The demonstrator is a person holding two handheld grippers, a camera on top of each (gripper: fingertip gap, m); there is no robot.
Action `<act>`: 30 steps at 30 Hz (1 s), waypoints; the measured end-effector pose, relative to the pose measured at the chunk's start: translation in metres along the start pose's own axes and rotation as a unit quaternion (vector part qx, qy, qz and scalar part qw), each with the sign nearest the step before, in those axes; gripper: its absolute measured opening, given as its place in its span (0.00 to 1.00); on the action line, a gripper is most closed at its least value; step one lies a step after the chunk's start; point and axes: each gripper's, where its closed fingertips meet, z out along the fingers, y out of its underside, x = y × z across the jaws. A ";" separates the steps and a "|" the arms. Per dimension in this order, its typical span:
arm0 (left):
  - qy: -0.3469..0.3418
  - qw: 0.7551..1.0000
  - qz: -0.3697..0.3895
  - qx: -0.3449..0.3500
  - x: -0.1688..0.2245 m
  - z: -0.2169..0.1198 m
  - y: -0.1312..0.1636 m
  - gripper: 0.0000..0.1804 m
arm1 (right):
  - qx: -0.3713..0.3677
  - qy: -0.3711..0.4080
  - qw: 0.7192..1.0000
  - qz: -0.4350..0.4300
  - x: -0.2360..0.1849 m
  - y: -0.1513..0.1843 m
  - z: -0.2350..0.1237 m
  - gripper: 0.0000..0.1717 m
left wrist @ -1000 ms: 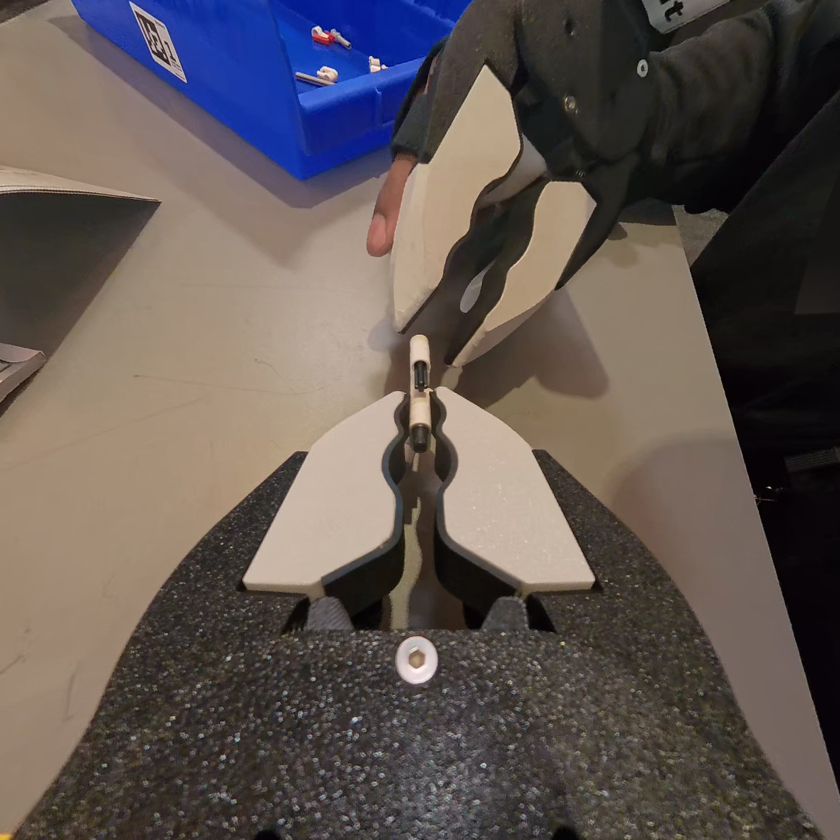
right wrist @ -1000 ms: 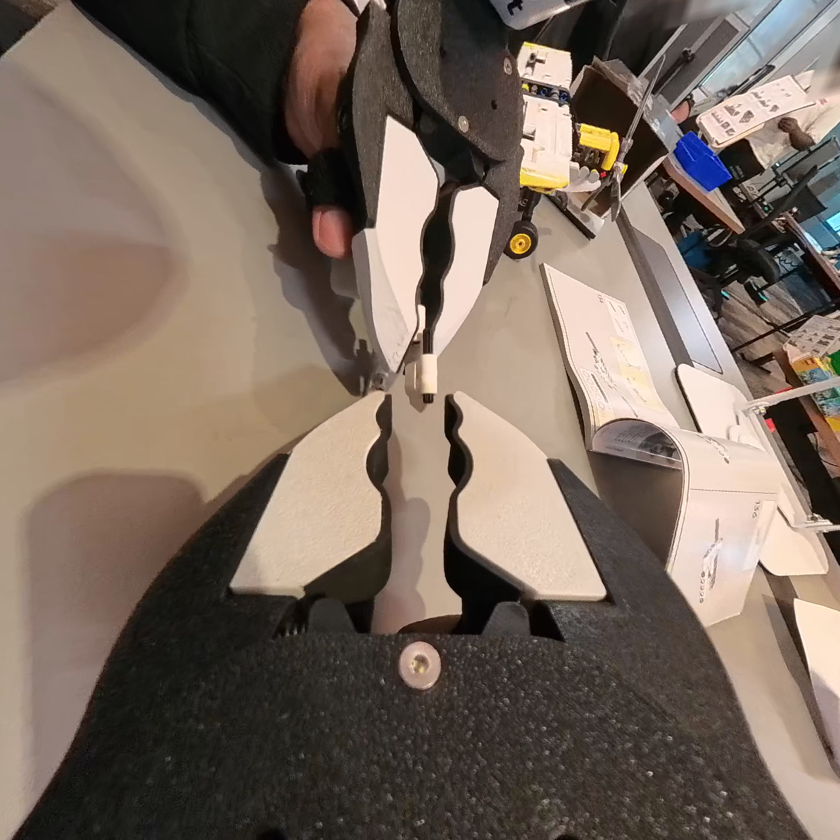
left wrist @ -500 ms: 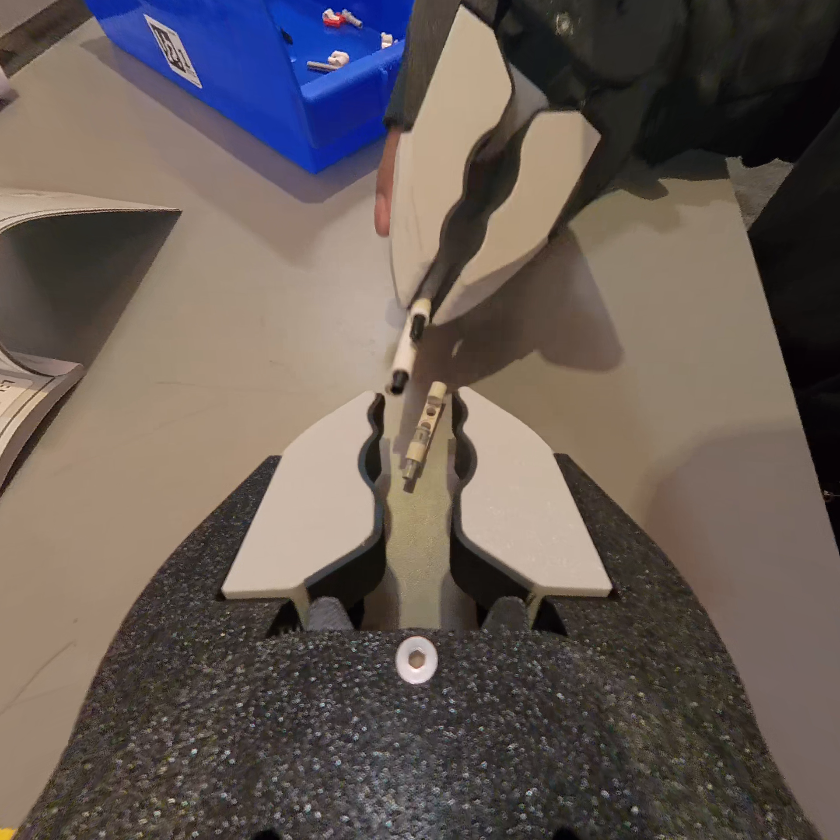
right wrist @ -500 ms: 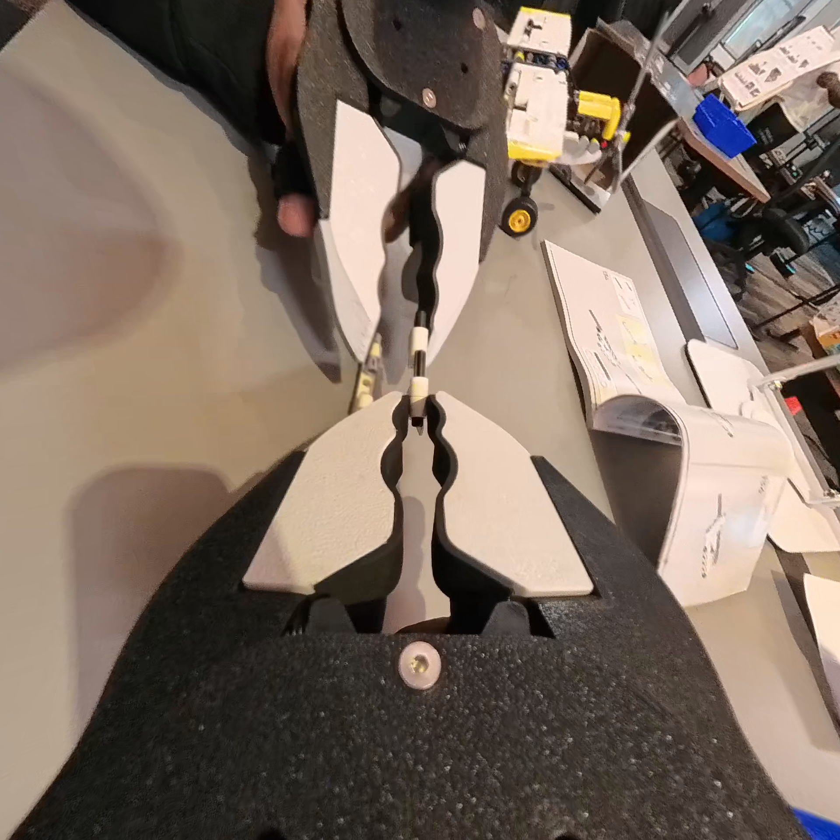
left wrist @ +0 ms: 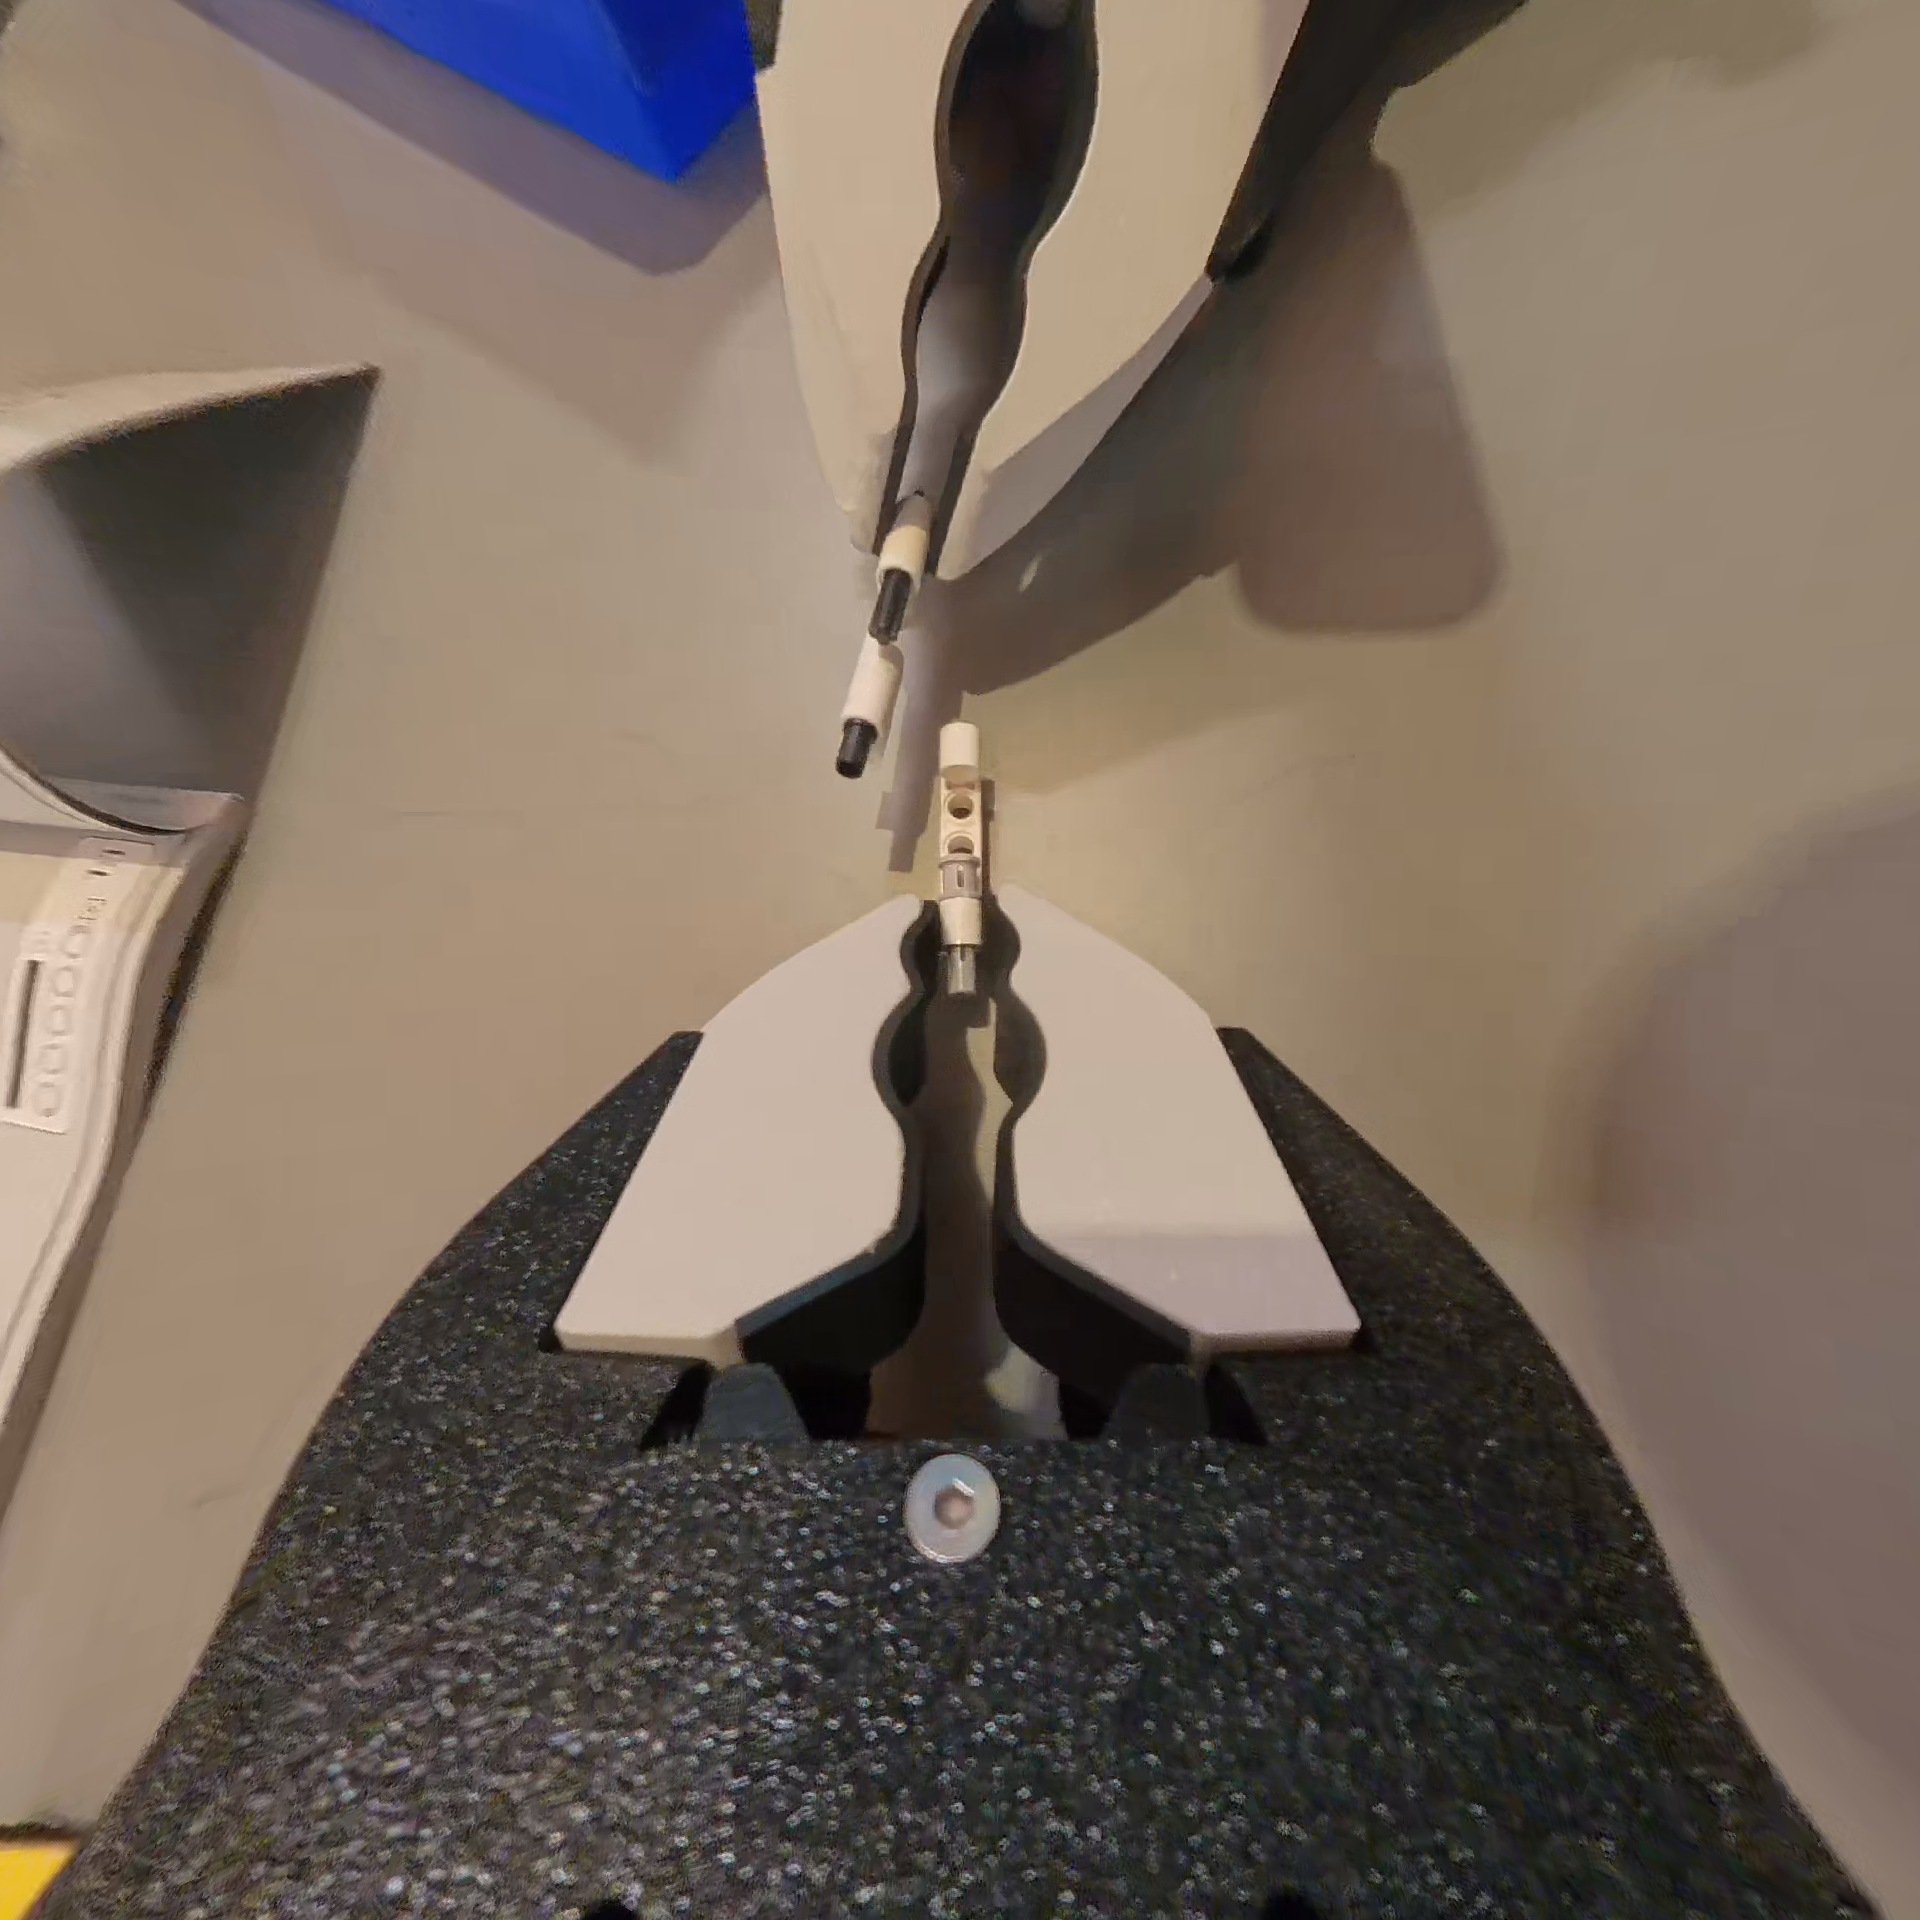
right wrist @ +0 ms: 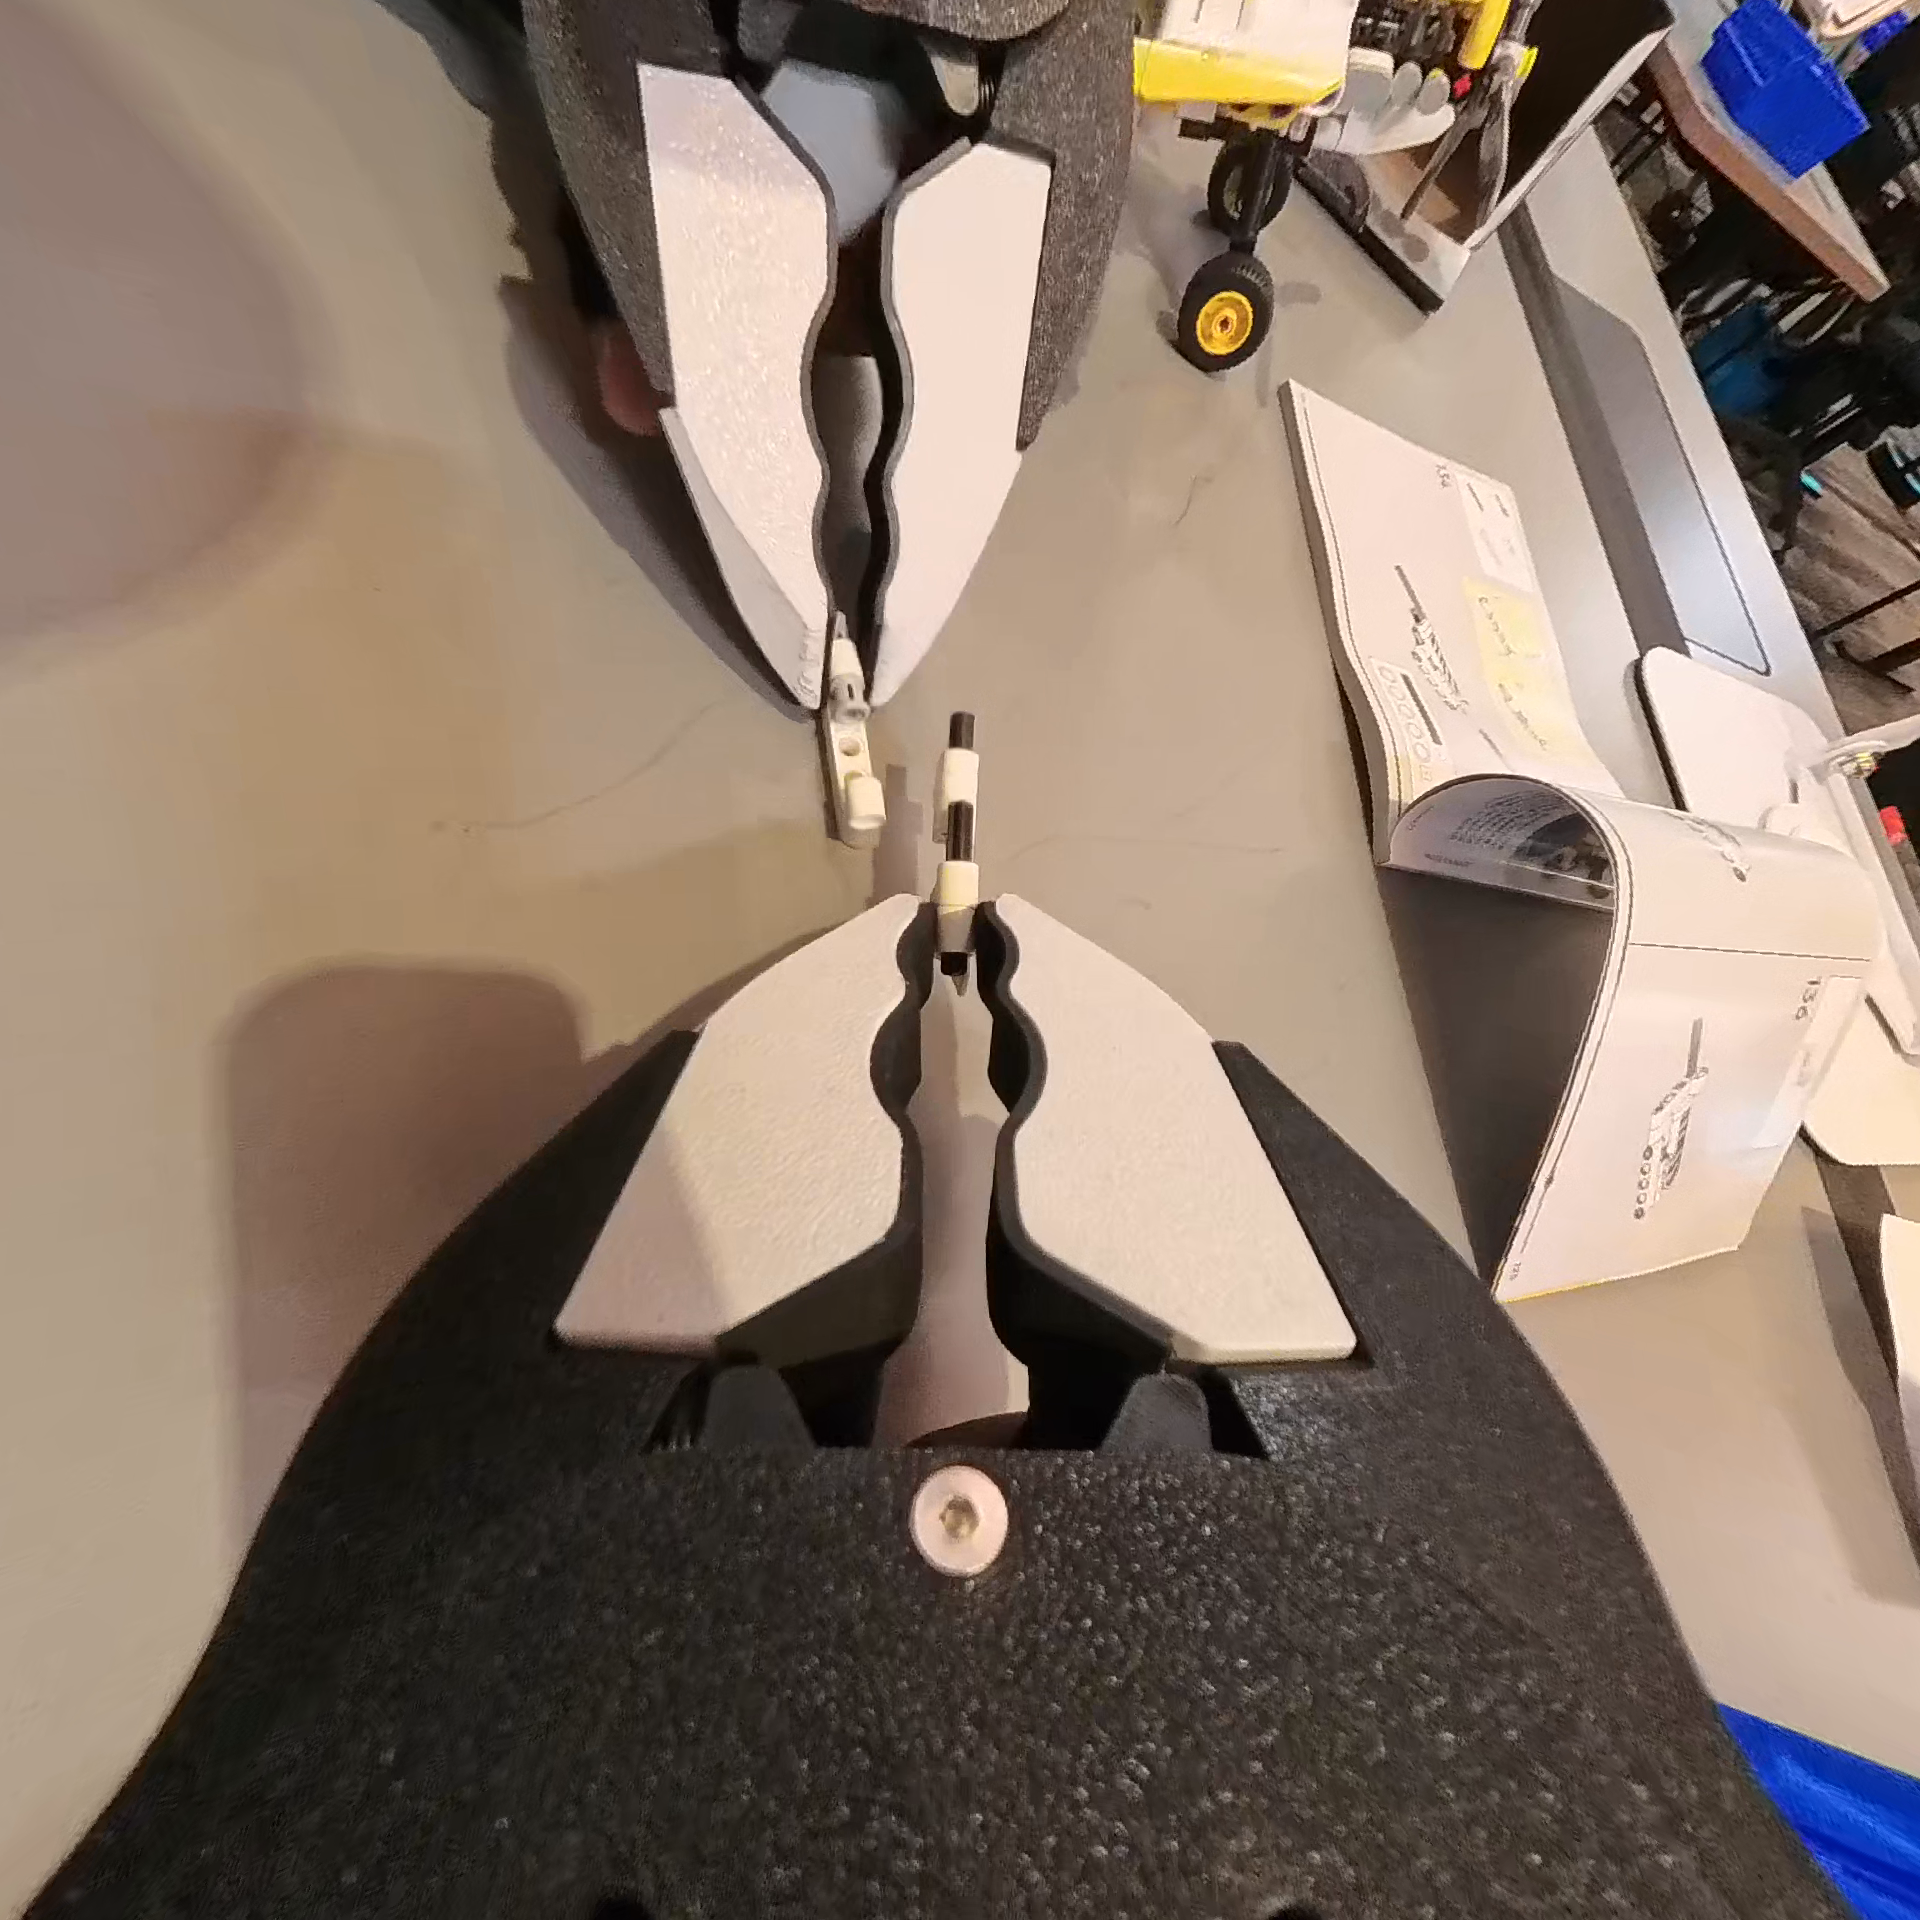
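— Left gripper [left wrist: 958, 914] first: what are you seeing?

— I'm watching its fingertips pinching the near end of a white pin piece [left wrist: 958, 831], a short perforated bar with a grey stub. The piece is sticking out forward over the grey table [left wrist: 520, 727], out in the middle, away from the edges.

— And the right gripper [right wrist: 956, 914]?

— I'm seeing it clamping a black axle [right wrist: 958, 821] by the white sleeve at its near end; a second white sleeve is sitting further along the rod. The two parts are hanging side by side, tips near each other but not touching.

— Anything around them?

— I'm seeing an open booklet [right wrist: 1558, 831] lying toward the table's right edge in the right view, a yellow-wheeled model [right wrist: 1247, 260] standing at the far side, and a blue bin [left wrist: 623, 83] showing at the far edge in the left view.
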 end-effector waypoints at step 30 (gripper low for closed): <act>-0.108 0.980 0.164 -0.001 -0.012 -0.005 -0.006 0.04 | -0.071 0.046 0.989 -0.120 -0.003 0.017 0.007 0.05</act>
